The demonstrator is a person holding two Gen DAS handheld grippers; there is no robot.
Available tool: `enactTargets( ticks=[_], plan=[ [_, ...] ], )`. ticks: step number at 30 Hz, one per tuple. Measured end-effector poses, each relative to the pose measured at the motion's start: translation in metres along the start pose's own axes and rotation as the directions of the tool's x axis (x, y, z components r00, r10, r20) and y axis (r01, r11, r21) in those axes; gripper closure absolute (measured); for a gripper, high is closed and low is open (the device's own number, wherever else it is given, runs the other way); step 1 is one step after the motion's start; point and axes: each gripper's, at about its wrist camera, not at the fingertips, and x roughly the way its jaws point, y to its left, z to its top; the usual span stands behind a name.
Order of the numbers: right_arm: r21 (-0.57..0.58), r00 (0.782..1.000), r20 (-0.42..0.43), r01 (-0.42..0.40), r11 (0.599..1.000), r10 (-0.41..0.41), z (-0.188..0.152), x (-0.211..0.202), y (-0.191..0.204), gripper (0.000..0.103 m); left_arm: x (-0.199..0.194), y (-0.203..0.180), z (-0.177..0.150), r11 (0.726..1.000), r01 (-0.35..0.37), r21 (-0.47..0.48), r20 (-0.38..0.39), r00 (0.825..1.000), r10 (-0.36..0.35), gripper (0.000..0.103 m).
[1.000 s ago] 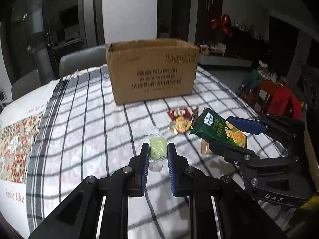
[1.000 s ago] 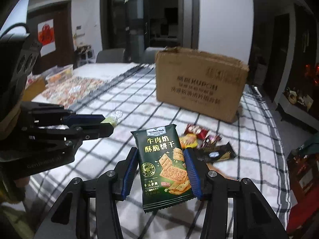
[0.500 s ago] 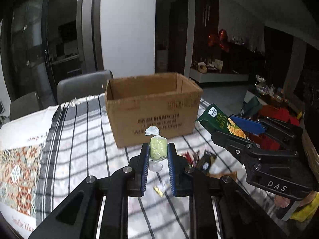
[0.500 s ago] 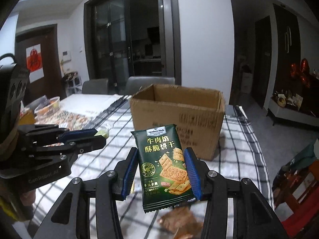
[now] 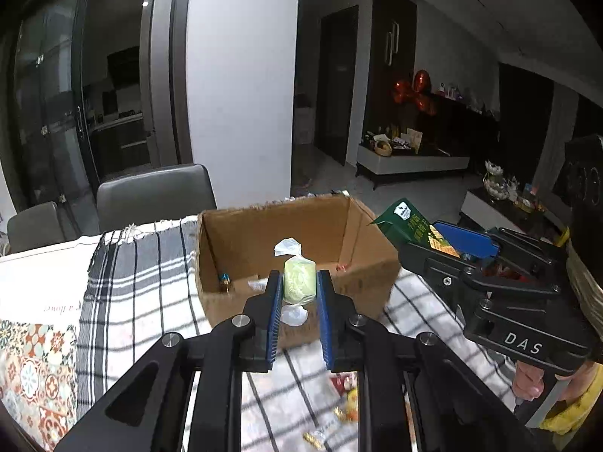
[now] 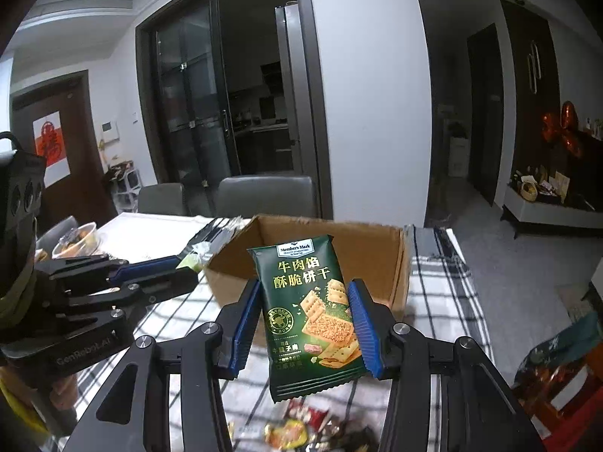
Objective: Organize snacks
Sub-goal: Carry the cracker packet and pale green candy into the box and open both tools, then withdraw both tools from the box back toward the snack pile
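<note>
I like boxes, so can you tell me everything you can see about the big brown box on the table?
The cardboard box is plain brown corrugated card, open at the top with a rough, slightly torn rim. It stands upright on the checked tablecloth, near the table's far edge. Inside, a few small wrapped sweets lie on its floor; much of the inside is hidden. Nothing grips it: both grippers hold their snacks in front of it.
</note>
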Motion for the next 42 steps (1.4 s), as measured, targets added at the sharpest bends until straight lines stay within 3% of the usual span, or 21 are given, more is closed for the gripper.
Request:
enactTargets(
  ticks=[8,19,21,23,34,42],
  plan=[
    [-0.018,0.999,-0.050,0.006,1.000,-0.007,0.026,0.041,-0.015,0.055,0.038,0.016,0.031,1.000,0.000,-0.018,-0.025,1.000,0.000,0.084],
    [0.022,0.991,-0.126,0.039,0.999,-0.036,0.041,0.099,-0.038,0.055,0.103,0.036,0.048,0.997,0.019,-0.081,-0.127,0.992,-0.029,0.084],
    [0.022,0.991,-0.125,0.049,0.999,-0.046,0.042,0.103,-0.038,0.054,0.111,0.039,0.048,0.995,0.024,-0.093,-0.138,0.990,-0.037,0.068],
    [0.028,0.989,-0.131,0.067,0.997,-0.062,0.042,0.104,-0.039,0.039,0.112,0.040,0.046,0.996,-0.004,-0.088,-0.138,0.990,-0.008,0.061],
    [-0.010,0.990,-0.067,0.123,0.992,-0.123,0.019,0.047,-0.022,0.038,0.055,0.016,0.020,1.000,-0.022,0.018,-0.053,0.998,0.023,0.061],
    [0.010,0.997,-0.034,0.067,0.998,-0.066,-0.006,-0.003,-0.009,0.038,-0.005,-0.009,-0.007,0.996,0.002,0.093,0.020,1.000,-0.003,0.061]
  ],
)
